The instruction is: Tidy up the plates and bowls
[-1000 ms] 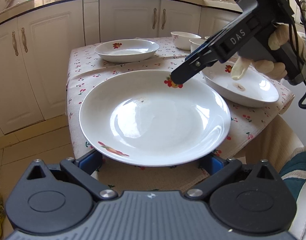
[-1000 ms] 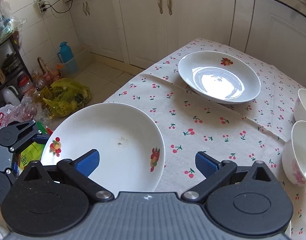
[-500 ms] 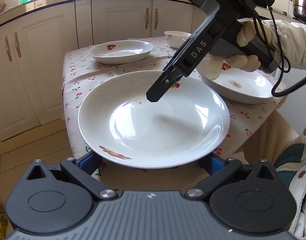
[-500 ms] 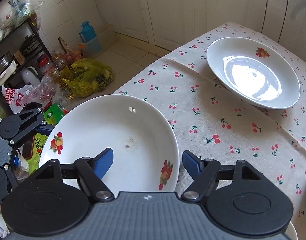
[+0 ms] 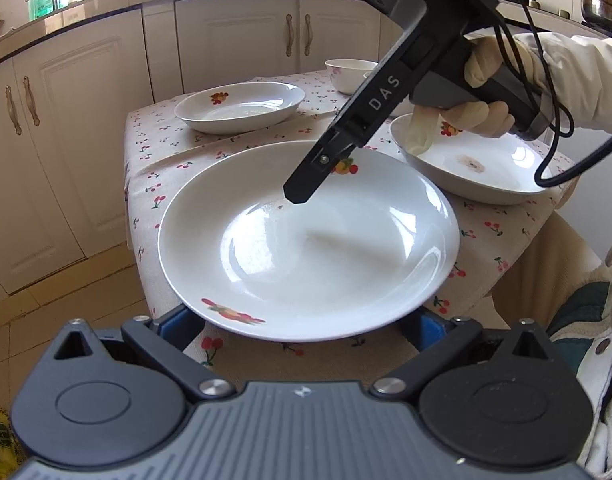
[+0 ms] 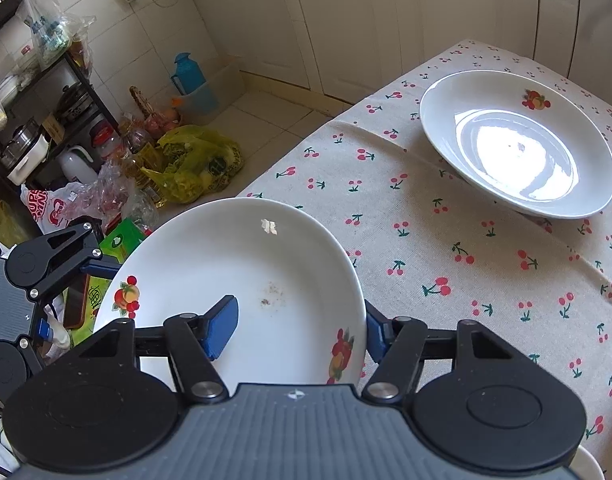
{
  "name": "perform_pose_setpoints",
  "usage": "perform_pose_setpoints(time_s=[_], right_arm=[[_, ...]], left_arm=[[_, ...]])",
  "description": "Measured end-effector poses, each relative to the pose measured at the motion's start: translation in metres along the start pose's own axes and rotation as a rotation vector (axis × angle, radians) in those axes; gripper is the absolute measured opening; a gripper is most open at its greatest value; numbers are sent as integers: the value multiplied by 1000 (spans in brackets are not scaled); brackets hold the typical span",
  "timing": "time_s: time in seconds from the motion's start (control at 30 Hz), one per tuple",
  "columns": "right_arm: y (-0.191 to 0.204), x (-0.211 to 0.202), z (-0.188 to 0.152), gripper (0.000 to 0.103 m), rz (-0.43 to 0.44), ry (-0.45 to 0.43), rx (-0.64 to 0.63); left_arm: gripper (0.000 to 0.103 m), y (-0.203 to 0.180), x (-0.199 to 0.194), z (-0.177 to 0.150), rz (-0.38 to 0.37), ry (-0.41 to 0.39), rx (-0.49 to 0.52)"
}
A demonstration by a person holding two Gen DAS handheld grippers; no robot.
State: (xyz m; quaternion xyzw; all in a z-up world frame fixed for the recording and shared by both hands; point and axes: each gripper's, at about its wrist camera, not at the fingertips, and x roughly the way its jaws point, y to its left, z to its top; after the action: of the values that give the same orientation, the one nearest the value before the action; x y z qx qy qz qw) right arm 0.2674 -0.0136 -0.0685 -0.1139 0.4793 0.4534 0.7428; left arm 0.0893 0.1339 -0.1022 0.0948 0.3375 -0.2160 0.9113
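A large white plate with fruit prints [image 5: 306,240] lies at the table's near edge, also seen in the right wrist view [image 6: 241,280]. My left gripper [image 5: 301,326] is open, its blue pads below the plate's near rim on either side. My right gripper [image 6: 297,324] is open and straddles the plate's rim, one pad [image 6: 221,326] inside the plate, the other outside. Its finger [image 5: 326,160] hangs over the plate in the left wrist view. A second plate [image 5: 241,106] stands farther back, also seen in the right wrist view [image 6: 518,140].
A third plate with a brown stain [image 5: 474,168] sits at the right under the gloved hand. A white bowl [image 5: 350,74] stands behind. The cherry tablecloth [image 6: 446,260] covers the table. Bags and bottles [image 6: 185,164] clutter the floor beside a shelf.
My right gripper has moved in over the large plate's rim, with one pad now inside it. The left gripper has stayed under the near rim.
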Motion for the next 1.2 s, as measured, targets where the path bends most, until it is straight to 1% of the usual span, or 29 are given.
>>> perform_pose_setpoints(time_s=[0.3,0.43,0.77,1.0,1.2], right_arm=[[-24,-12,20,70,-60,-58,16],[-38,-12,24,70,-83,-68,29],[-62,-8,22,70,-112,-71,72],[-69,-5,20,70,-123,-73,92],[-68,-4,20,70,-133,-72,76]], left_arm=[[102,13,26,29,-13,-25,6],[101,15,39,37,-21,-30,7],[101,15,60,45,-41,-21,7],[101,13,64,47,-37,-21,24],[101,12,66,47,-40,-17,11]])
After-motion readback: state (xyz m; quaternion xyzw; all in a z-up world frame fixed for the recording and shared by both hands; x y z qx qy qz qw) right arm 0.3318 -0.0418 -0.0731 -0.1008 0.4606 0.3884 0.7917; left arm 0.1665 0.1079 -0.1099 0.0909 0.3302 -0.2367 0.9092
